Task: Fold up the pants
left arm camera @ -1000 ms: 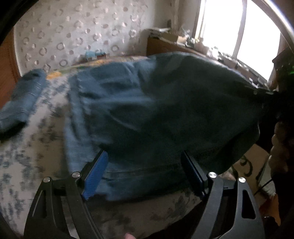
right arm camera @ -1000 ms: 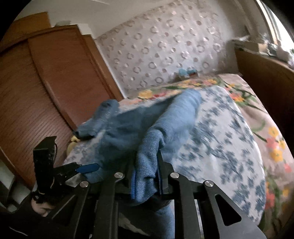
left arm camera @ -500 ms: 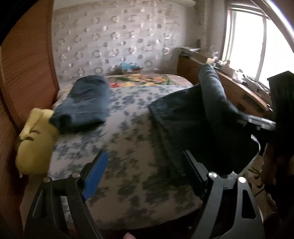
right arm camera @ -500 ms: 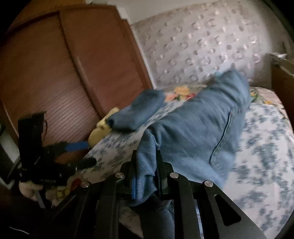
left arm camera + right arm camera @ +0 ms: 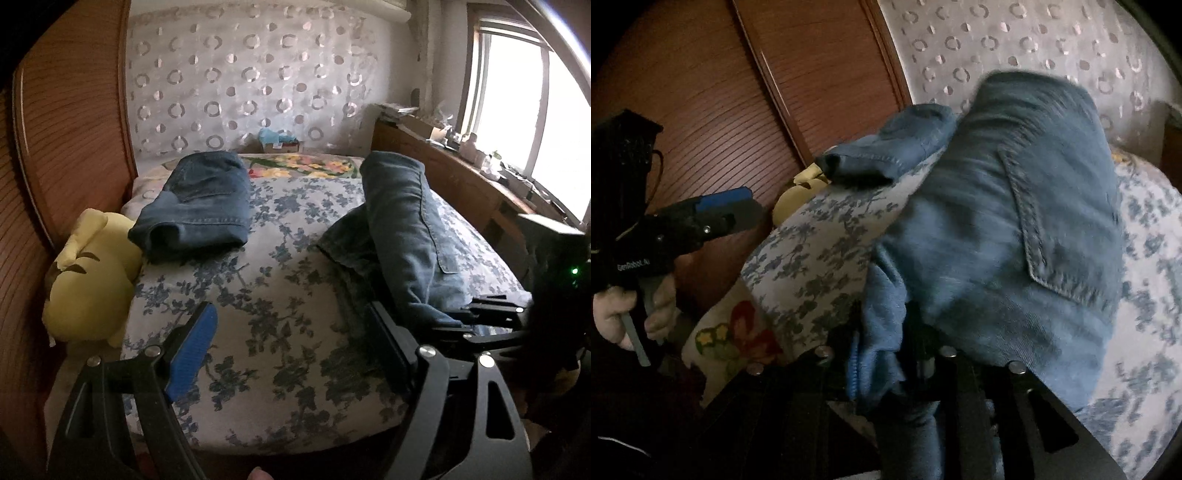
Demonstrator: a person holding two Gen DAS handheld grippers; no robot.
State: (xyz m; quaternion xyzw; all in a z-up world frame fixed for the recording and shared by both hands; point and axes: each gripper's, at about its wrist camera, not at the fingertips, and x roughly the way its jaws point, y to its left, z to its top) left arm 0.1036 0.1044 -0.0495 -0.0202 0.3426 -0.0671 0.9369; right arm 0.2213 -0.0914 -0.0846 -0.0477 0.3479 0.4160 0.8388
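A pair of blue jeans lies bunched on the right side of the bed, back pocket showing. My right gripper is shut on a fold of the jeans near the bed's front edge; it also shows in the left wrist view. My left gripper is open and empty, above the floral bedspread to the left of the jeans; it shows in the right wrist view, held in a hand.
A folded pair of jeans lies at the back left of the bed. A yellow plush toy sits at the left edge by the wooden wardrobe. A cluttered wooden shelf runs under the window.
My left gripper let go of the jeans and pulled back left. My right gripper carried its fold across, so the jeans now lie bunched on the right of the bed.
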